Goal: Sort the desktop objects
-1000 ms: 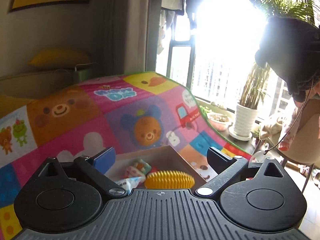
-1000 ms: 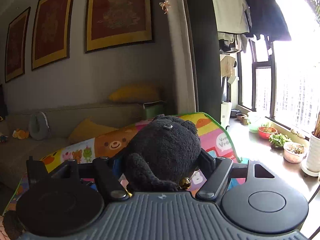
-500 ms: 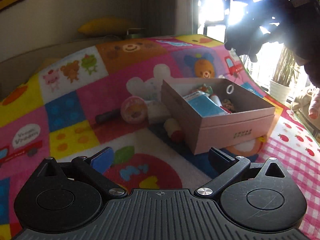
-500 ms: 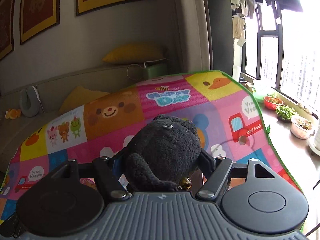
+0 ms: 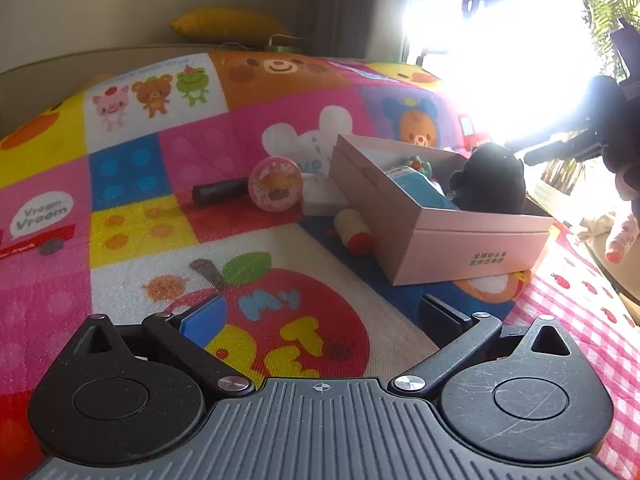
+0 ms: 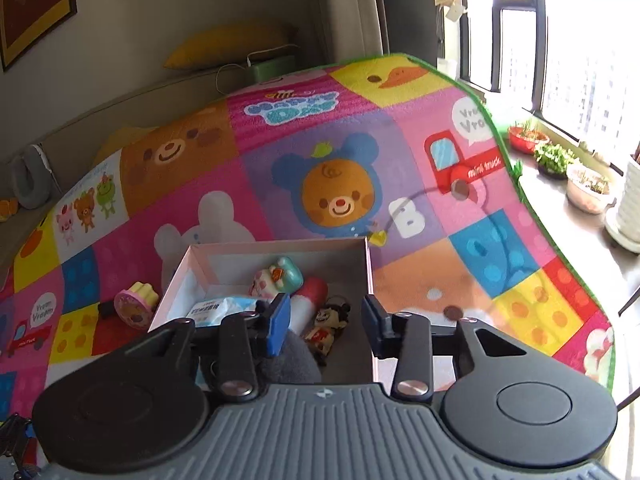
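Plush toy (image 5: pixel 490 180): black and soft, sitting in the near corner of the pink box (image 5: pixel 472 240), its head above the rim; in my right wrist view only a grey-black bulge of it shows under the tool.
Right tool (image 6: pixel 326 322): jaws spread, nothing between them, hovering over the box's near end.
Left tool (image 5: pixel 320 316): jaws spread and holding nothing, low over the apple print on the play mat (image 5: pixel 132 168).
Inside box: wipes pack (image 6: pixel 216 310), a small squishy toy (image 6: pixel 280 278), a doll keychain (image 6: pixel 330 320).
Left to sort: round pink toy (image 5: pixel 275 184), black cylinder (image 5: pixel 218 191), white block (image 5: pixel 322 200) and red-tipped toy (image 5: pixel 354 230), all on the mat beside the box's far wall.
Handling, I judge: plush is light and squashy, forgiving of any squeeze across its body; the round pink toy looks rigid and may roll, so I'd pinch across its flat faces.
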Tool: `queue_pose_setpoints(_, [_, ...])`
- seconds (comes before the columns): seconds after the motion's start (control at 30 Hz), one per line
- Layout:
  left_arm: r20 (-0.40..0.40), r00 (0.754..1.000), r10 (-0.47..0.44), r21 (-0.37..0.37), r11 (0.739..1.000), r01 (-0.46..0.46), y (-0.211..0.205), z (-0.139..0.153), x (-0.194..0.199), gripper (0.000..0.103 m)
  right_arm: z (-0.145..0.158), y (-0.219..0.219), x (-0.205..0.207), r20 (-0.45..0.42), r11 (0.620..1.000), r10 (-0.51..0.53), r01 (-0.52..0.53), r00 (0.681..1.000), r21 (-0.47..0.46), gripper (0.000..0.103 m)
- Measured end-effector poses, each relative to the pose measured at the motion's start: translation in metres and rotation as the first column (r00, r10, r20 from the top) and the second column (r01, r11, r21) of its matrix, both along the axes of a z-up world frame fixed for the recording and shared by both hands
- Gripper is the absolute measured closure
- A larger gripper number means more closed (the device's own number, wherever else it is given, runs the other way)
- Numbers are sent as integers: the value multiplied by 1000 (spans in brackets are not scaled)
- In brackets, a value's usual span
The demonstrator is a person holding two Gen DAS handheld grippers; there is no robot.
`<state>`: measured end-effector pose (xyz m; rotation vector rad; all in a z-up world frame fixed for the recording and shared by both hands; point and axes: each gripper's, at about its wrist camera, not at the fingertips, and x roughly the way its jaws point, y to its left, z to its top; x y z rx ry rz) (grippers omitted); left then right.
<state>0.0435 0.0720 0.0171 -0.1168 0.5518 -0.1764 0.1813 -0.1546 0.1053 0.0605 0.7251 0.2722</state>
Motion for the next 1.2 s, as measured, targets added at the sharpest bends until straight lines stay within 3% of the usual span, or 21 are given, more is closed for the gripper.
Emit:
queue_pose_setpoints(0.07, [-7, 1000, 2, -9, 1000, -2, 1, 0, 1, 0, -9, 0, -6, -29, 999, 13, -12, 999, 43, 66])
queue_pose_setpoints(0.13, [-15, 1000, 5, -13, 1000, -5, 2, -1, 2, 0, -11, 4, -14, -5, 999, 11, -10, 1000, 37, 66])
queue_pose_setpoints(0.23, [-18, 1000, 11, -13, 1000, -12, 2, -1, 2, 0, 1, 18, -34, 109, 1000, 18, -16, 994, -23, 66])
queue_pose_setpoints(0.33, [-20, 1000, 24, -5, 1000, -24, 1, -1, 2, 0, 15, 49, -56, 196, 989, 129, -111, 972, -96, 65])
queue_pose_setpoints(0.47, [-9, 997, 71, 5, 997, -71, 10, 1, 1, 0, 6, 111, -71, 177, 940, 303, -263, 936, -218, 65])
queue_pose_setpoints(0.57, [38, 983, 181, 110, 977, -184, 27, 4, -1, 0, -24, 163, -92, 189, 852, 415, -307, 890, -424, 65])
queue_pose_setpoints(0.63, [50, 972, 230, 135, 963, -235, 44, 5, 0, 0, -51, 190, -110, 209, 765, 485, -297, 849, -571, 65])
queue_pose_setpoints(0.77, [-5, 960, 280, 53, 959, -279, 78, 3, 6, 0, -90, 221, -128, 191, 594, 592, -264, 783, -760, 66])
queue_pose_setpoints(0.97, [-15, 965, 261, 8, 965, -261, 84, 1, 4, 0, -123, 248, -117, 66, 410, 625, -255, 778, -876, 76])
queue_pose_setpoints(1.1, [-34, 964, 262, -23, 964, -263, 88, -1, 5, 0, -137, 255, -105, -14, 345, 605, -278, 796, -896, 78])
queue_pose_setpoints(1.2, [-39, 964, 263, -40, 963, -265, 91, -2, 5, 0, -144, 259, -103, -5, 313, 614, -250, 789, -916, 84])
